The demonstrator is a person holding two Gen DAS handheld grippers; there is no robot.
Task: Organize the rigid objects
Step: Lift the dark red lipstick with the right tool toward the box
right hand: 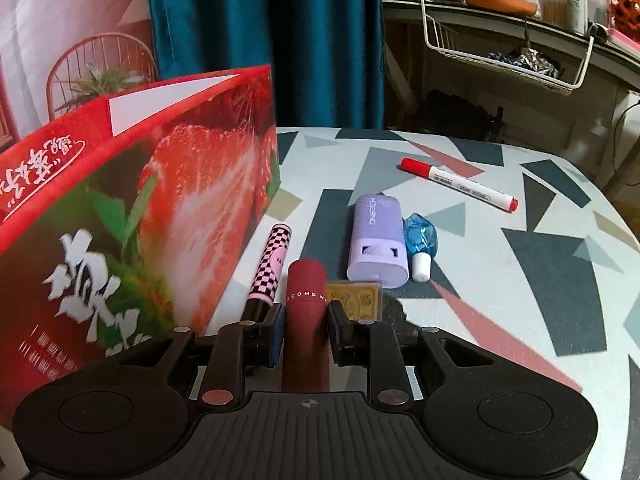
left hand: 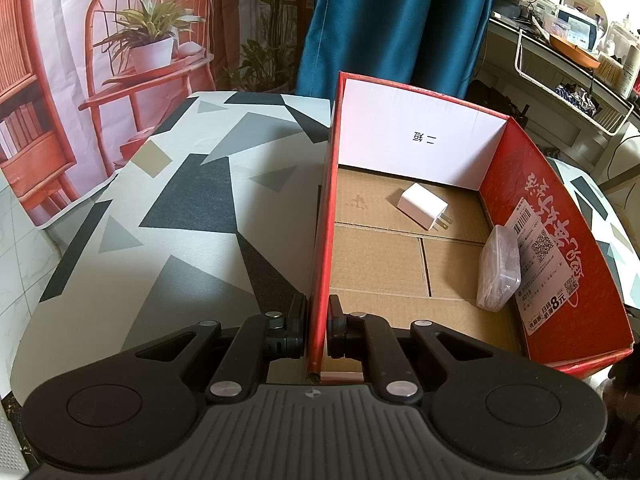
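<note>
Left gripper [left hand: 318,326], low centre of its frame, pinches the red box [left hand: 560,216] by its left wall; inside lie a white charger [left hand: 424,202] mid-frame and a clear case [left hand: 498,270] at right; right gripper [right hand: 306,330] clamps a dark red tube [right hand: 306,300], lower centre; checkered pen [right hand: 272,268] just left, purple device [right hand: 378,240] above right.

Patterned table [right hand: 500,280], red box [right hand: 120,240], red marker [right hand: 460,184], purple case [right hand: 378,236], checkered pen [right hand: 272,264]
</note>
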